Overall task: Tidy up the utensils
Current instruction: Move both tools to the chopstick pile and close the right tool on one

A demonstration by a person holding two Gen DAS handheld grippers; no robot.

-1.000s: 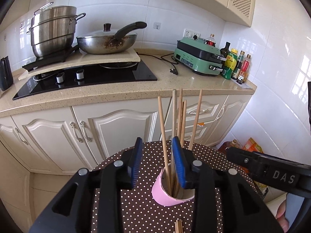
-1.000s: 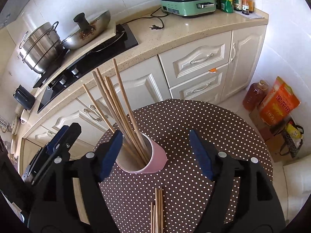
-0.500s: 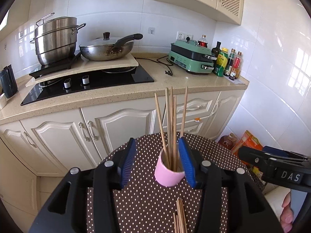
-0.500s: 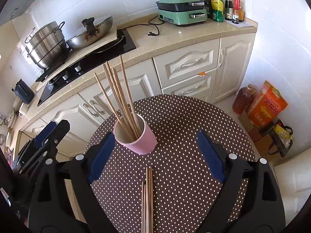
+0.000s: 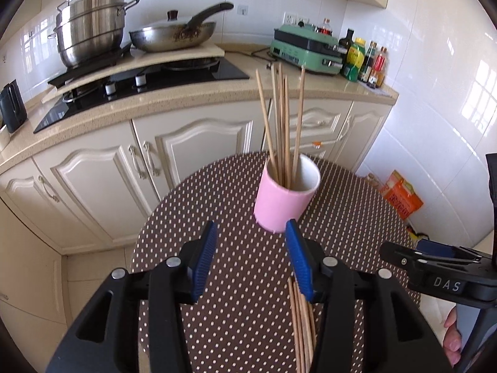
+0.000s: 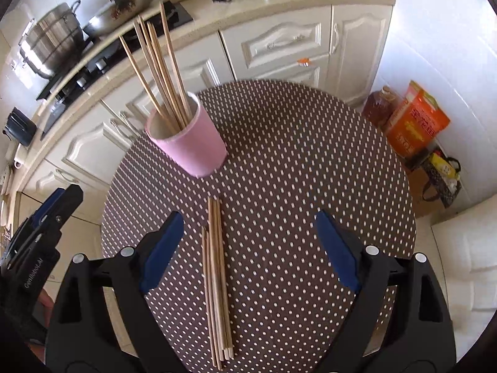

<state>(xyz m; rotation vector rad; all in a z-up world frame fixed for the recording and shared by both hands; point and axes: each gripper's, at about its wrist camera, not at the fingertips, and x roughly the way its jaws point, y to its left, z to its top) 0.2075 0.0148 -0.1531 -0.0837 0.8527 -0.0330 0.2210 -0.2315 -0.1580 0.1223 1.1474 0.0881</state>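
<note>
A pink cup (image 5: 284,199) (image 6: 192,146) stands upright at the far side of a round brown polka-dot table (image 6: 295,155), with several wooden chopsticks (image 5: 281,118) (image 6: 155,68) standing in it. A loose bundle of chopsticks (image 6: 216,279) (image 5: 299,320) lies flat on the cloth nearer to me. My left gripper (image 5: 250,248) is open and empty, short of the cup, its right finger just above the bundle's far end. My right gripper (image 6: 248,217) is wide open above the bundle, which lies closer to its left finger, untouched.
Behind the table runs a kitchen counter (image 5: 186,99) with a hob, a steel pot (image 5: 90,28), a wok (image 5: 174,34), a green appliance (image 5: 306,49) and bottles (image 5: 363,62). Cream cabinets (image 6: 279,43) are below. An orange bag (image 6: 416,121) and an oil bottle (image 6: 377,105) sit on the floor at the right.
Both grippers drew back from the cup toward the near side of the table and dipped lower. The left jaws, earlier around the standing chopsticks, widened; the right jaws widened too. More of the loose bundle shows.
</note>
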